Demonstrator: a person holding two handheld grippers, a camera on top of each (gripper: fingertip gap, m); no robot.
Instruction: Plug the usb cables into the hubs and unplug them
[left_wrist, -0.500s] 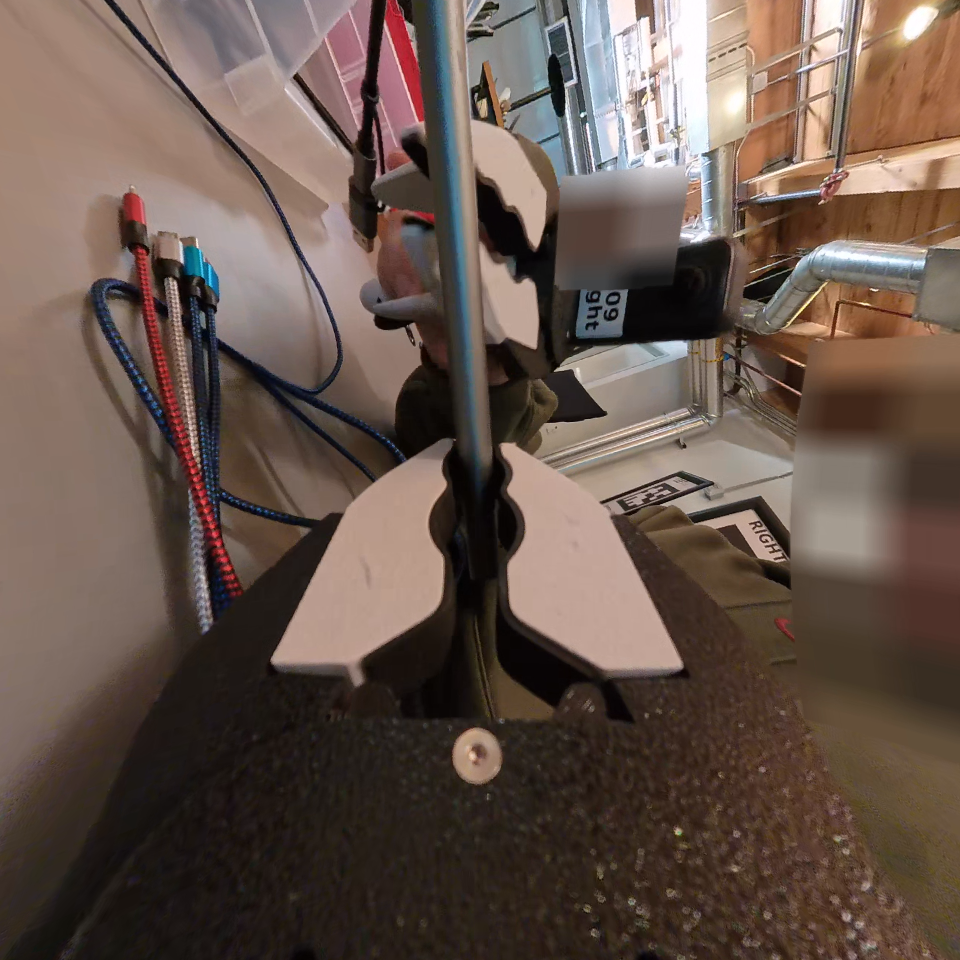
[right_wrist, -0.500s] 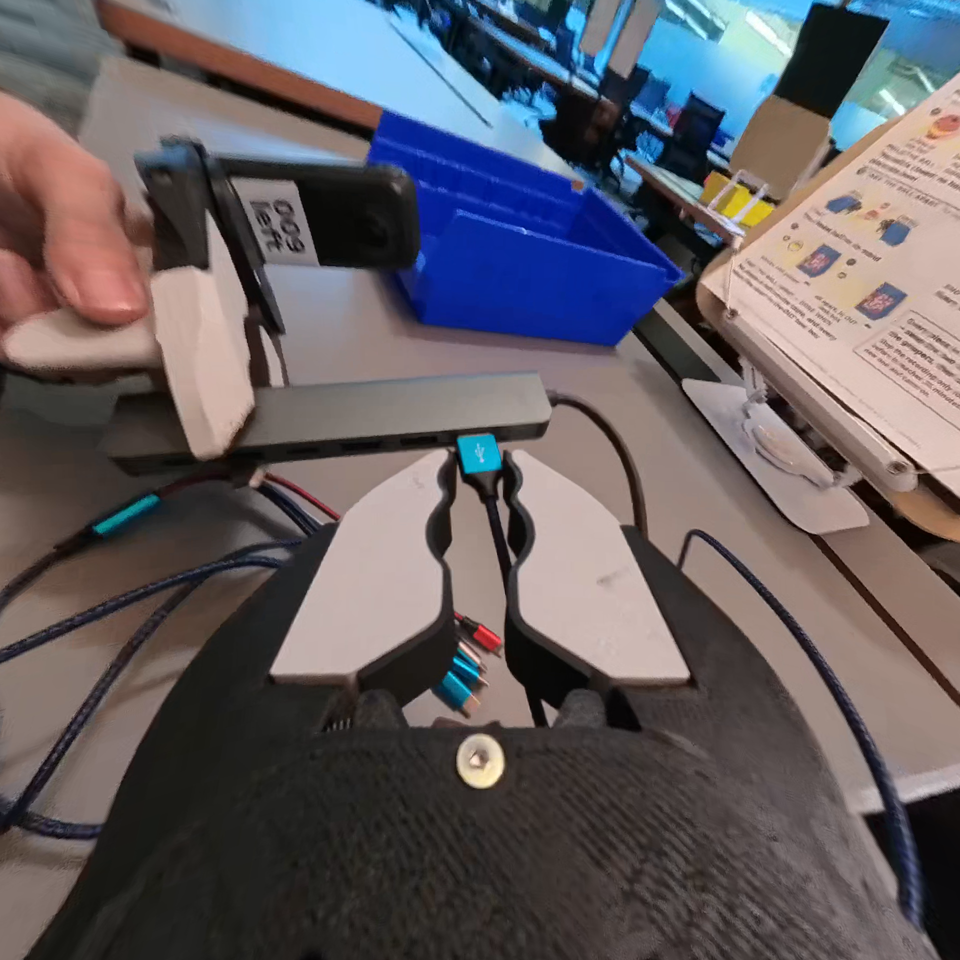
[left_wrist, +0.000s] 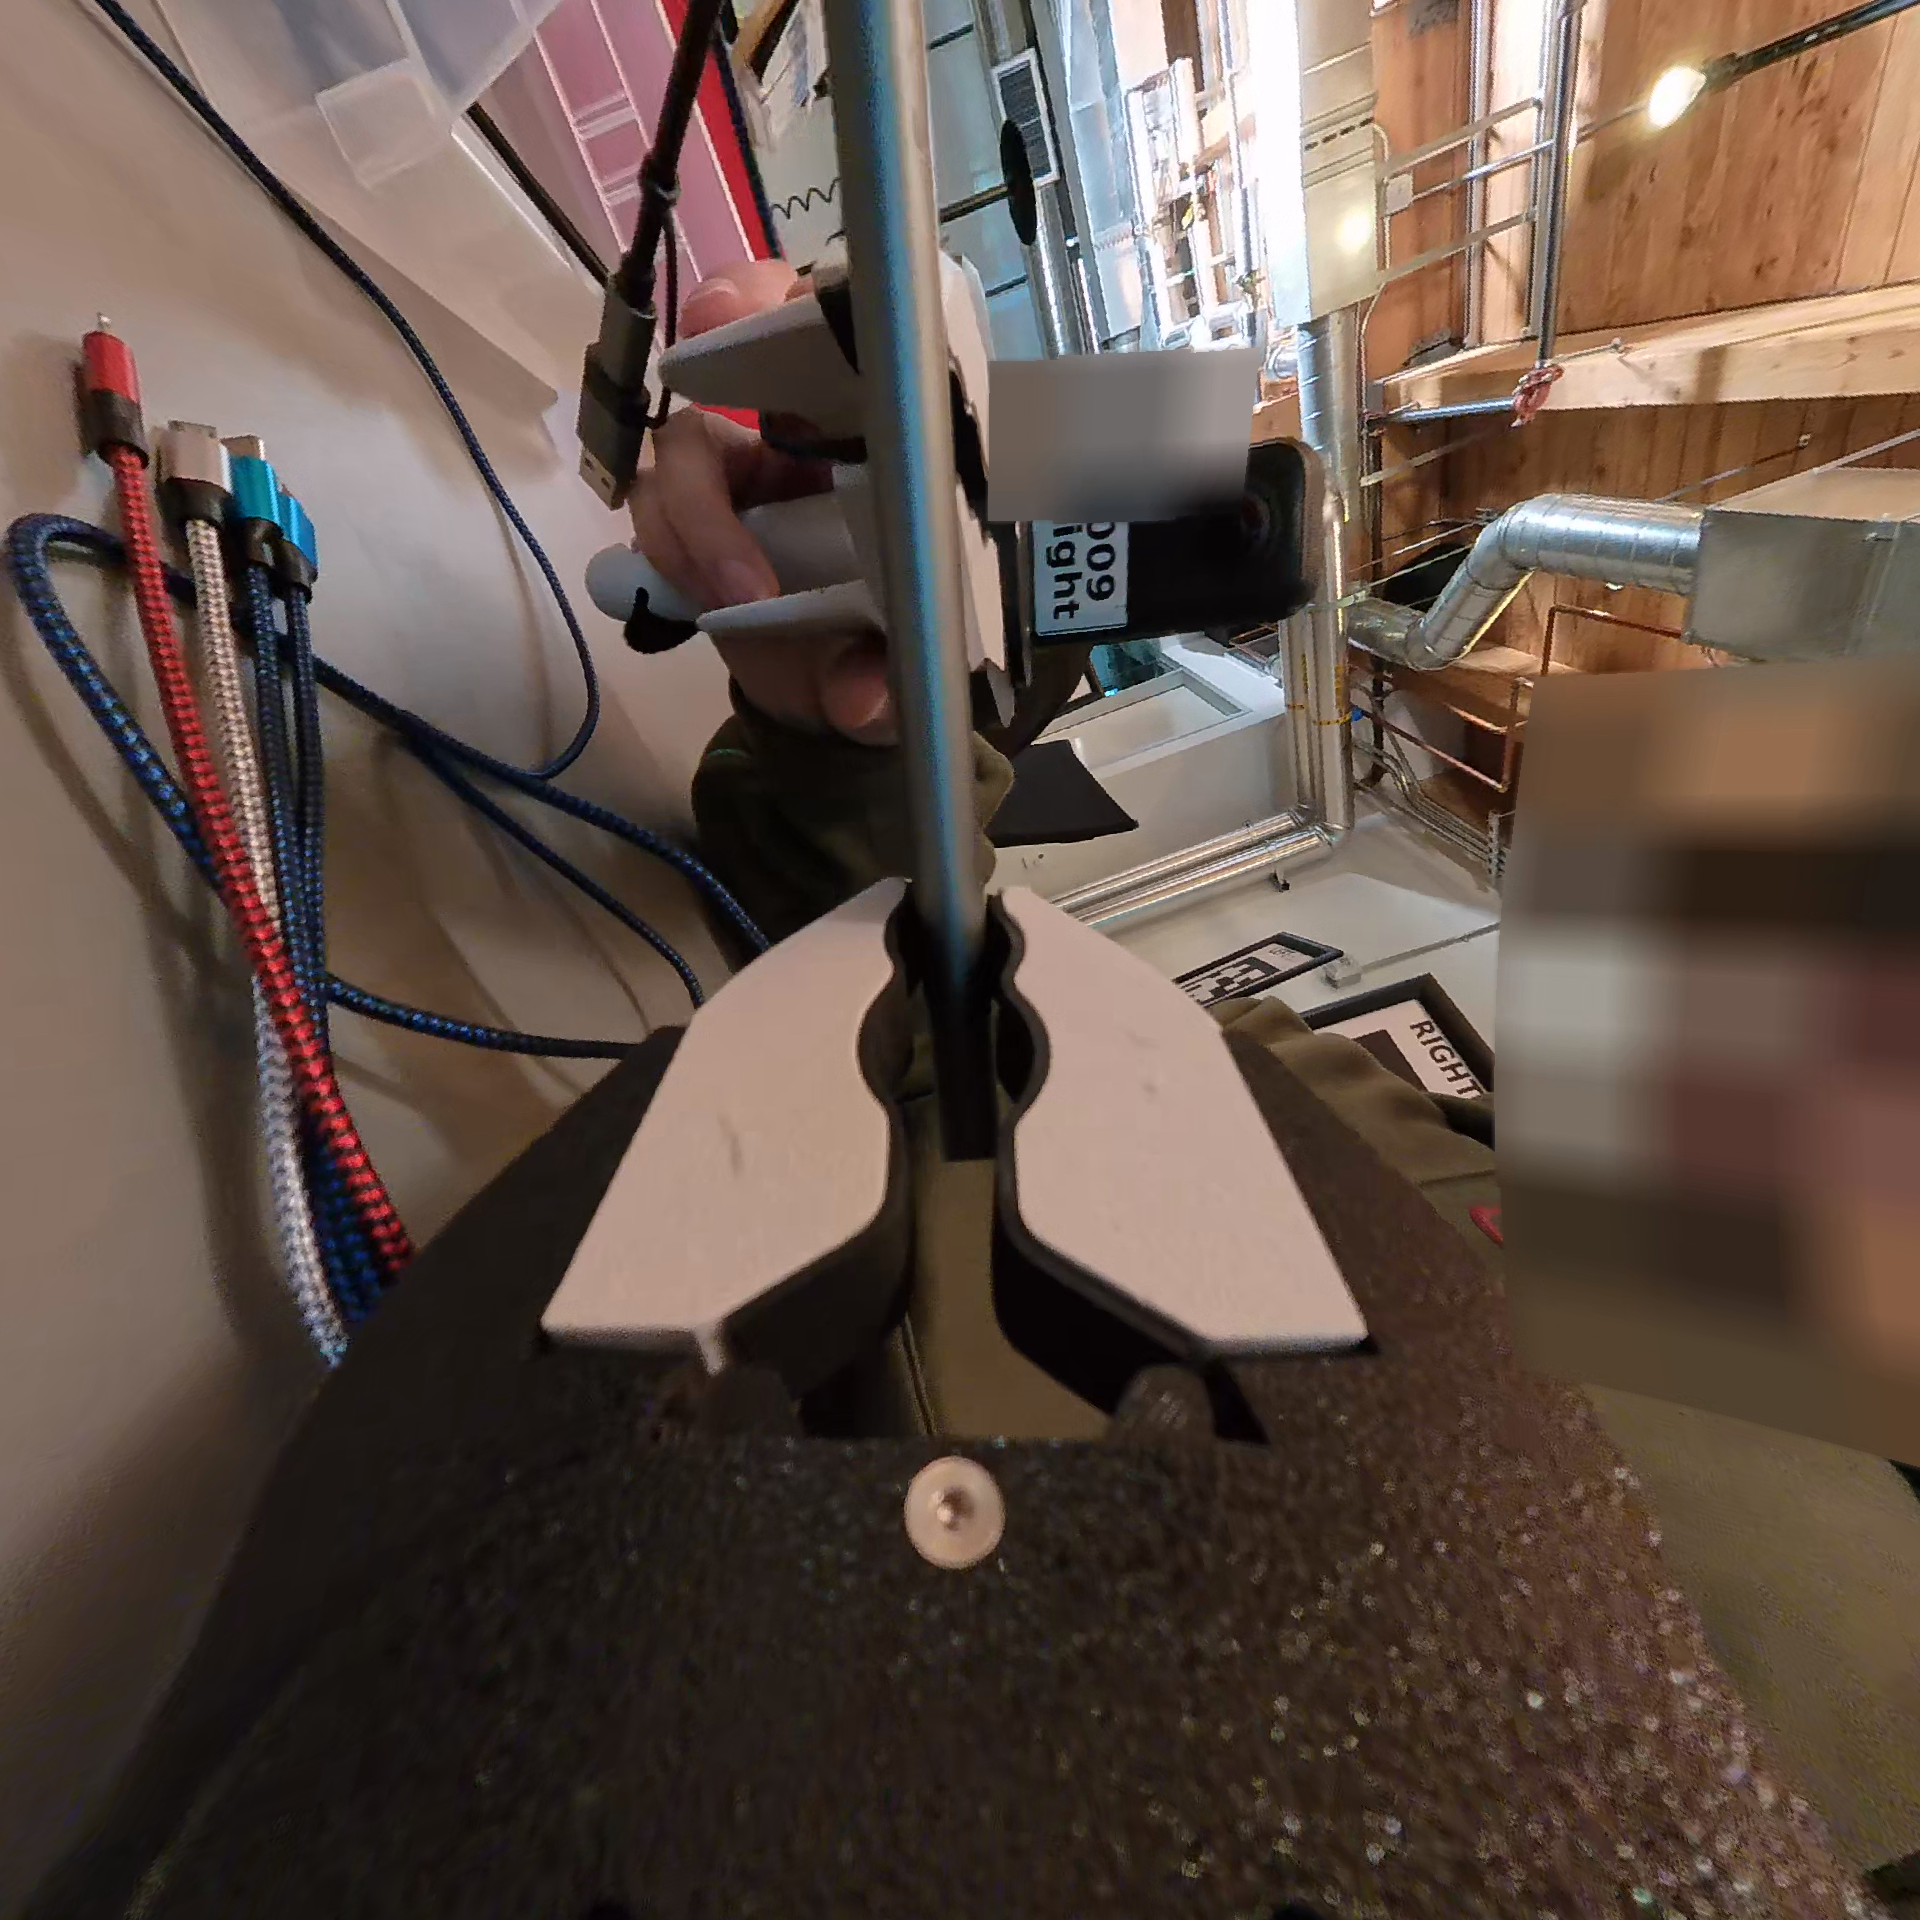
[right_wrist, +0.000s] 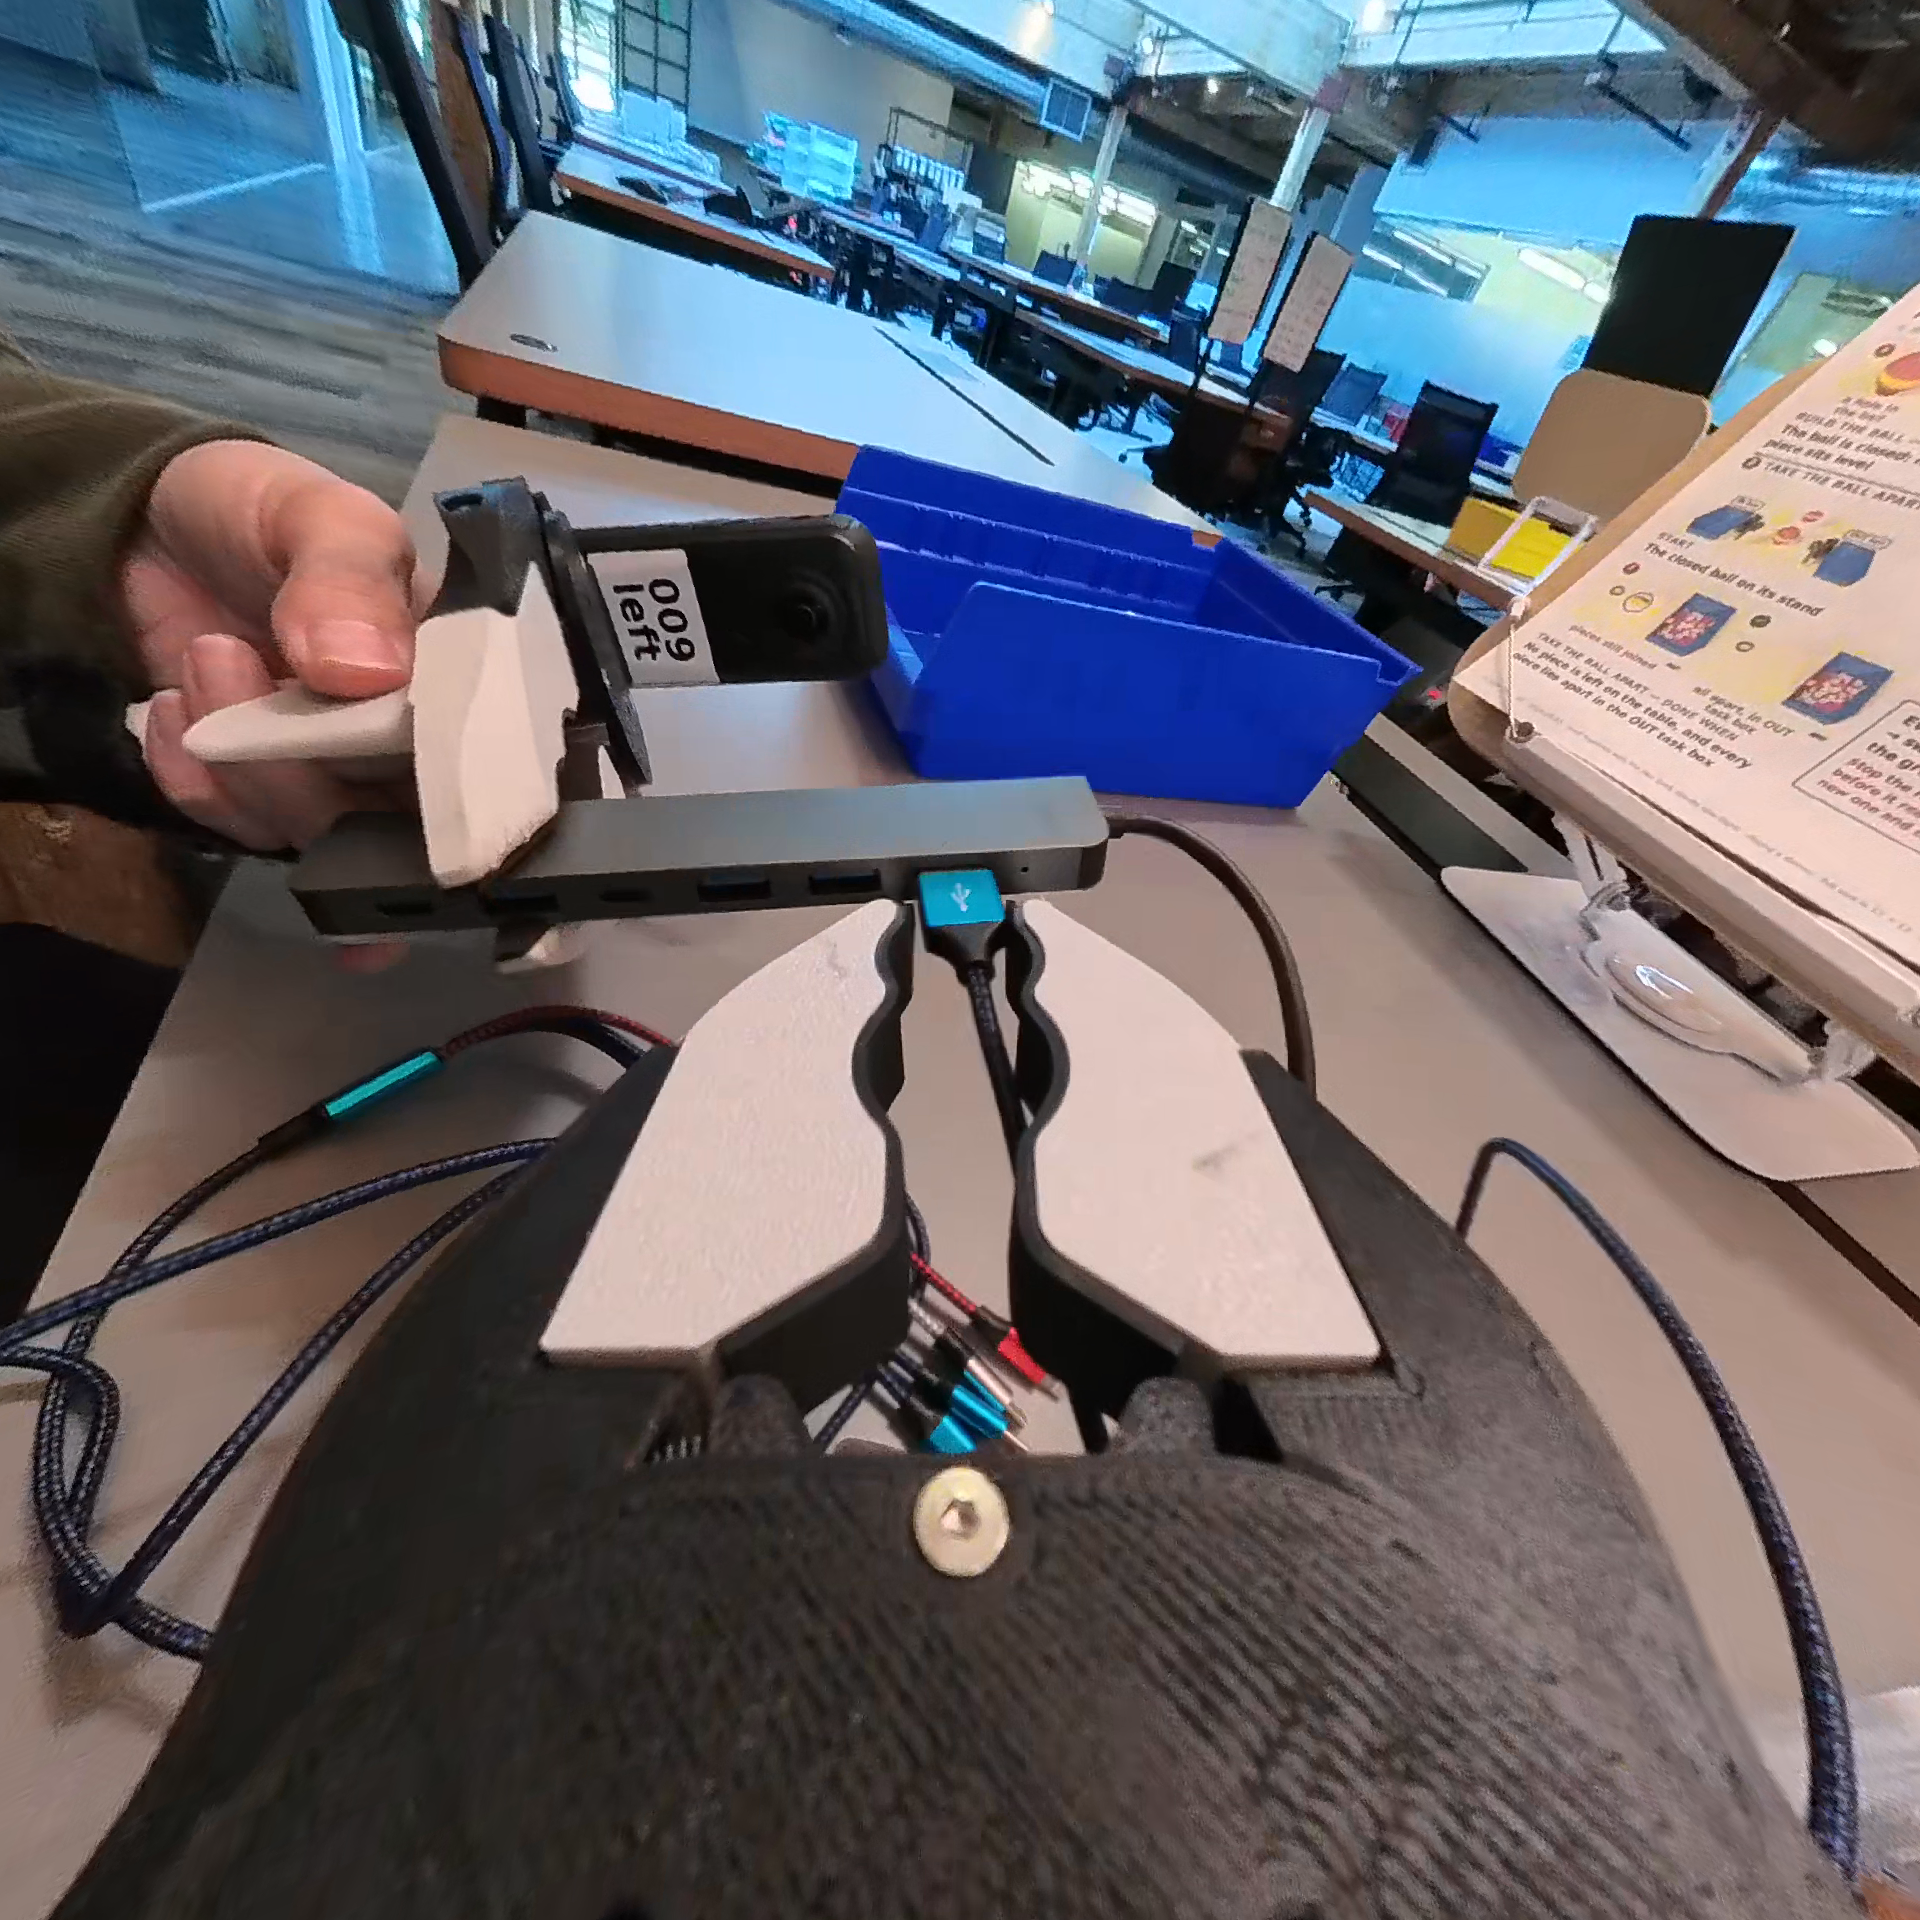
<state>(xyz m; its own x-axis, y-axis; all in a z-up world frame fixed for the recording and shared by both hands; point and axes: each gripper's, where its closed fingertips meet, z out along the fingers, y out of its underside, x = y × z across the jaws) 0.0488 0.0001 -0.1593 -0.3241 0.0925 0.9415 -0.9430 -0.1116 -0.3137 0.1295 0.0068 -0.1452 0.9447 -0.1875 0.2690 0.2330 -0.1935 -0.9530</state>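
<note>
On table (right_wrist: 1299, 935), blue bin (right_wrist: 1091, 665) sits behind hub (right_wrist: 790, 842).

Each gripper has a black, coarse-textured body with one silver hex-socket screw (left_wrist: 953, 1538) set on the centreline behind the fingers. The left gripper (left_wrist: 948, 930) and the right gripper (right_wrist: 961, 920) each carry two flat pale-grey fingers (right_wrist: 748, 1153) with wavy inner edges backed by black pads. Seen from outside, the left unit carries a black camera block (right_wrist: 774, 597) bearing a white label, mounted on a black bracket, with pale-grey handle parts below. The person's left hand (right_wrist: 260, 613) emerges from an olive-green sleeve (right_wrist: 73, 488); the right cuff (left_wrist: 821, 800) is the same olive green
</note>
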